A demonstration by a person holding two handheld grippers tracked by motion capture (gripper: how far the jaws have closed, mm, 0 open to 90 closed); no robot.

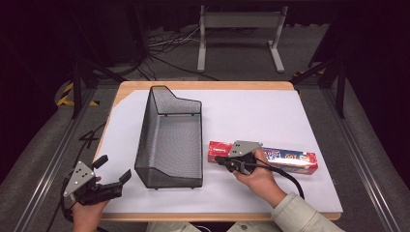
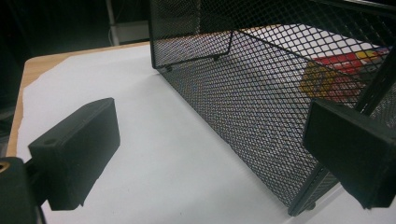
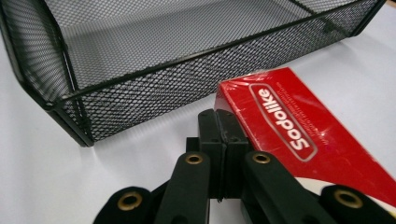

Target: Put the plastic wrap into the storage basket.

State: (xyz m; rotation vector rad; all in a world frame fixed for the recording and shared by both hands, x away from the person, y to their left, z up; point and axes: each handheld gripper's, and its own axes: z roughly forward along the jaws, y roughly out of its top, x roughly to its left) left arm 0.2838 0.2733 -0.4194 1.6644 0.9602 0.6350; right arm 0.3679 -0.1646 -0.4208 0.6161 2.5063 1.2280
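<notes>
A long red box (image 1: 285, 158) marked "Sodolike" lies flat on the white sheet, right of a black mesh basket (image 1: 145, 137). My right gripper (image 1: 218, 161) is shut with nothing between its jaws. In the right gripper view its closed tips (image 3: 219, 122) rest low beside the box's (image 3: 303, 135) near end, with the basket's wall (image 3: 154, 100) just ahead; whether they touch the box I cannot tell. My left gripper (image 1: 113, 169) stands open near the table's front left corner. Its jaws (image 2: 210, 149) hold nothing and face the basket's side (image 2: 243, 107). The box (image 2: 336, 70) shows through the mesh.
The white sheet (image 1: 251, 116) covers most of the wooden table (image 1: 203, 85). The basket has nothing in it and its back end is taller than its front. A grey metal stand (image 1: 239, 29) and cables lie on the floor beyond the table.
</notes>
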